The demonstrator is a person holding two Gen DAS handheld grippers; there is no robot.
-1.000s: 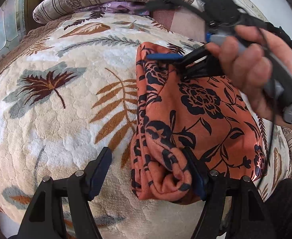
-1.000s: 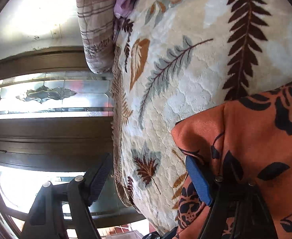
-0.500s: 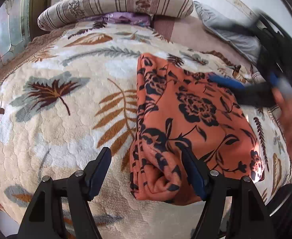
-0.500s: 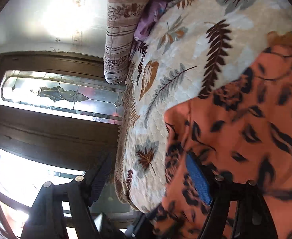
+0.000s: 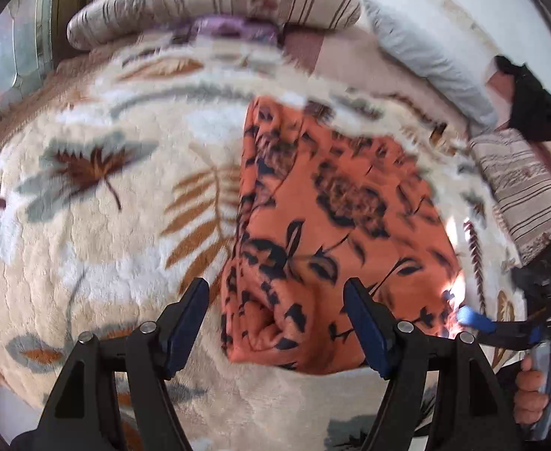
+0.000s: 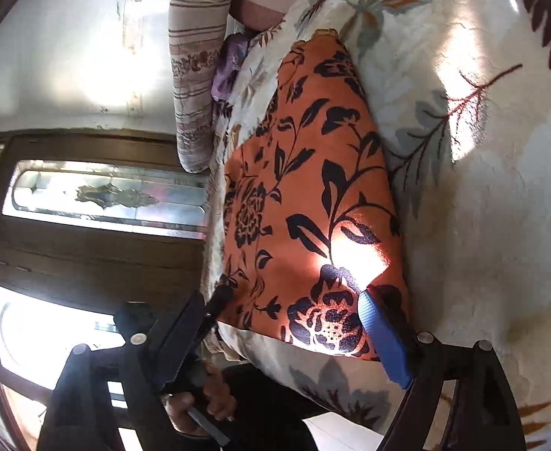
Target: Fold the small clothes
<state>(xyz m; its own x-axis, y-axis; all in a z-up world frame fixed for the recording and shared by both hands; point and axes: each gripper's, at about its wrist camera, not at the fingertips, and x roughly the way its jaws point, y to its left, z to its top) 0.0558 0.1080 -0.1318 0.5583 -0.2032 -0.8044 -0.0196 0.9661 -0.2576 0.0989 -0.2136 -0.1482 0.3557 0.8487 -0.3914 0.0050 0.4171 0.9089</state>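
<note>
Through the left wrist view, somewhat blurred: an orange floral garment (image 5: 332, 225) lying folded on the leaf-patterned blanket (image 5: 87, 263) near the front edge of the bed, long axis running away from the camera toward the striped bolster (image 5: 215, 3), thick rolled fold along the left side, near end bunched. Left gripper (image 5: 275, 312) poised over that near end with jaws apart, one pad clear of the cloth on bare blanket, the other lying against the fabric, clamping nothing. Likely trouble here – closing on the fat roll alone and pulling could peel the top layers loose and undo the fold, or pinch plush blanket pile along with the cloth. Through the right wrist view: same garment stretching from the near corner up toward the bolster, narrow end far, broad end close, flat and fairly square. Right gripper (image 6: 283, 300) with jaws spread wide, having just been opening, the near corner of the garment between them, blue pad resting at that corner, the dark finger well off the cloth. Risk on this side, as a judgement – a pad snagging the corner on the way out and flipping it back, or nudging the whole bundle toward the bed edge
</note>
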